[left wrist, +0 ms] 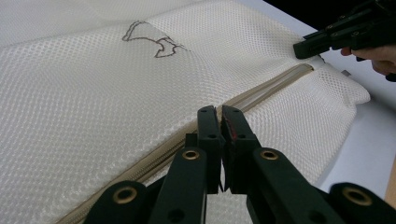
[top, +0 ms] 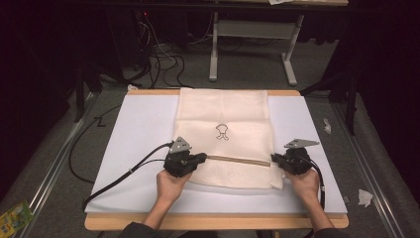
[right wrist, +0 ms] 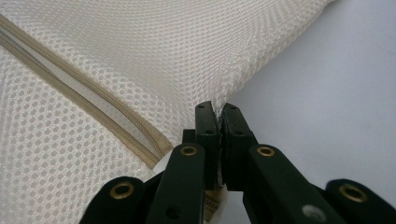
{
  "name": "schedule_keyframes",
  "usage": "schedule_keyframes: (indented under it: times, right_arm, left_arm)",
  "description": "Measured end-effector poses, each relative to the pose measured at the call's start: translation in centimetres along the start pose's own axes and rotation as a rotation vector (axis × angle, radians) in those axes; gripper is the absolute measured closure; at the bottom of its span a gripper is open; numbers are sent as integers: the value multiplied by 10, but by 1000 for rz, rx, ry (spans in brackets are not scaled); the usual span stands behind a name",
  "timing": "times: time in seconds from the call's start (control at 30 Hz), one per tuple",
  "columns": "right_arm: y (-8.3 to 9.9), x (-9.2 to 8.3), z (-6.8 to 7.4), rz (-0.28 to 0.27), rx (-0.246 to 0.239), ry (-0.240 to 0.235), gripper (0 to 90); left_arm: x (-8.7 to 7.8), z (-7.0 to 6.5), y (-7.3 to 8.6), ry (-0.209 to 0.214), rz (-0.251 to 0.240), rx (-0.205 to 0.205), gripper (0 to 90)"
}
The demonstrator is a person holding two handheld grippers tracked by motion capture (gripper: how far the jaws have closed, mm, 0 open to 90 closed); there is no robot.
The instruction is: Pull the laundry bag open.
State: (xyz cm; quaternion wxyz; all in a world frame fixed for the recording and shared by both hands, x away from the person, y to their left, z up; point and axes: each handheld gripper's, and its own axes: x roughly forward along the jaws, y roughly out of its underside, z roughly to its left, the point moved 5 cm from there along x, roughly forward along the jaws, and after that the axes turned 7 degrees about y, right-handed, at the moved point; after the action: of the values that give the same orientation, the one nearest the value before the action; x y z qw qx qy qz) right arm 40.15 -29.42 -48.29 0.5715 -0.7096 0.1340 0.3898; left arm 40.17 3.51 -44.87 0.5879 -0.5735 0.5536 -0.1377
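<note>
Jaws pinched on cream mesh bag point(top: 224, 139) (tan zipper point(top: 237, 160))

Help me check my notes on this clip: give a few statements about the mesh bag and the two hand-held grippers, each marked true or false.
1. The mesh bag lies flat on the white board. True.
2. The left hand-held gripper is wide open. False: its jaws are closed at the zipper.
3. The right hand-held gripper is shut on the bag's edge. True.
4. The bag bears no marking. False: a small outline logo sits on it.
</note>
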Motion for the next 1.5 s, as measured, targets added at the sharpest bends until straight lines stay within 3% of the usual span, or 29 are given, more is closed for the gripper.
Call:
schedule_keyframes:
  times: [0.83, 1.5]
  right_arm:
    - [0, 0, -2, 8, 1, 12, 883]
    - [0, 0, -3, 5, 8, 16, 883]
  left_arm:
    - [-17, 12, 0, -25, -6, -15, 869]
    - [-26, 14, -1, -45, 0, 5, 869]
